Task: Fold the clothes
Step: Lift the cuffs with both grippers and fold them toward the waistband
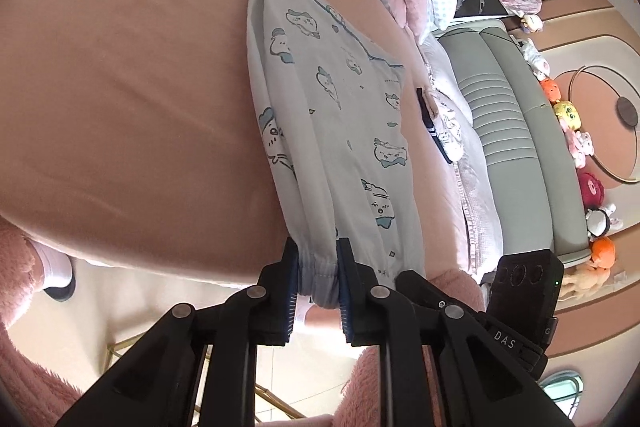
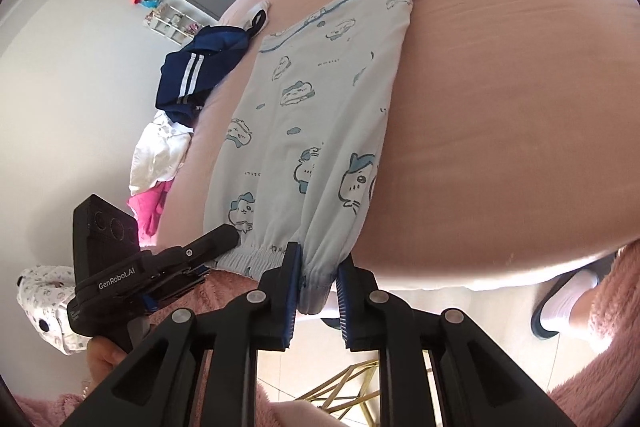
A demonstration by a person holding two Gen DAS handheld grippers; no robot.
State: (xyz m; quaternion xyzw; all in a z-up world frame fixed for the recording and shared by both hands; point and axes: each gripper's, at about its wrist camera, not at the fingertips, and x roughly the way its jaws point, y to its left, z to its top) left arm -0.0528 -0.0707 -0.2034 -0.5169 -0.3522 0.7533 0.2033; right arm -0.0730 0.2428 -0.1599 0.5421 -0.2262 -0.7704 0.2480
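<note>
While tilted down, both grippers [image 1: 318, 267] [image 2: 318, 267] pinch waistband [image 1: 320, 263]

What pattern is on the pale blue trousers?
Blue cartoon animals on the trousers; the right wrist view shows them best.

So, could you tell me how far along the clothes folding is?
Done: the printed trousers lie lengthwise, seemingly folded leg on leg, on the bed. In hand: left gripper and right gripper pinch the waistband. Left: folding them shorter, then the navy garment.
</note>
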